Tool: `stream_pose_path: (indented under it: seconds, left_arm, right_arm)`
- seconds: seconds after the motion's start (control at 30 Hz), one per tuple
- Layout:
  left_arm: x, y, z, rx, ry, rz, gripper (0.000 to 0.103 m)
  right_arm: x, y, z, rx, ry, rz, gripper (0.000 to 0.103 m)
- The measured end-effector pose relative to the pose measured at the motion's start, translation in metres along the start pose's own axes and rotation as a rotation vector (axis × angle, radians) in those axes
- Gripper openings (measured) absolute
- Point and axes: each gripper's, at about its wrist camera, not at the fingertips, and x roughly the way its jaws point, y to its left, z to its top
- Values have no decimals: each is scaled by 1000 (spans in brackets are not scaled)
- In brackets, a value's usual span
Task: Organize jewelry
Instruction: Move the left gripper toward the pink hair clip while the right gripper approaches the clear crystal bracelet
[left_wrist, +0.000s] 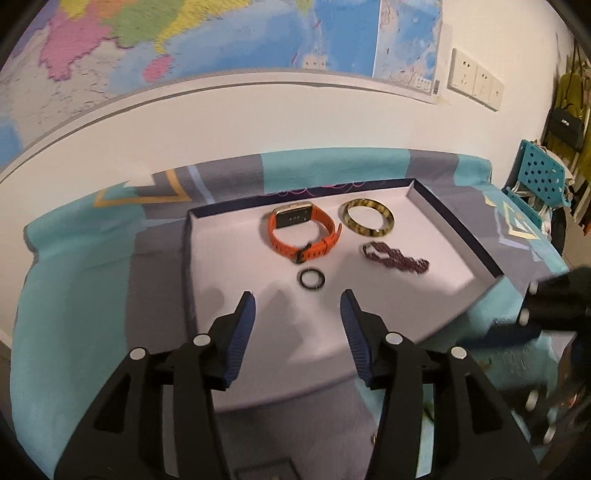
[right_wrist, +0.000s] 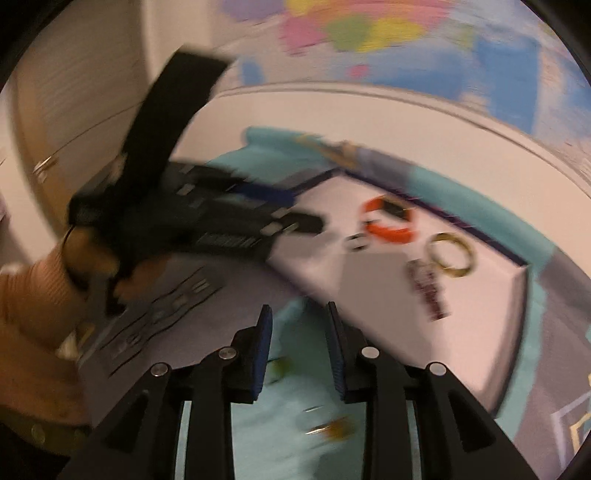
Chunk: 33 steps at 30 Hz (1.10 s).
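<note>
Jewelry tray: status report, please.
Both jaws open, empty. Watch, bangle, beads, ring lie apart in tray. Nothing in the way.

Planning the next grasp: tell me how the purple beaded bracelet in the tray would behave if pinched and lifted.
The purple beaded bracelet lies in a loose, irregular heap on the tray, so it is probably floppy and would dangle from a pinch. Its small beads suggest it is light and may slip between pads. Unlike the rigid bangle, it seems unlikely to roll.
</note>
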Motion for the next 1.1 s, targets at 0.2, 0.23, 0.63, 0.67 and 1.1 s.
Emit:
stream_pose_path:
  seconds: [0.2, 0.23, 0.63, 0.67, 1.1]
  left_arm:
    - [-20, 1, -28, 20, 4, 10, 50]
    - [-22, 1, -32, 19, 7, 9, 50]
    - [-31, 13, -52, -23, 15, 3, 53]
    - [-32, 13, -52, -24, 14, 3, 53]
    - [-42, 1, -70, 14, 32, -45, 53]
  right_arm:
    - [23, 17, -9, -20, 73, 6, 16]
    - [26, 15, -10, -12, 84, -1, 15]
    - [38, 9, -17, 58, 88, 4, 7]
    - [37, 9, -16, 63, 78, 2, 7]
    - [15, 17, -38, 71, 70, -14, 7]
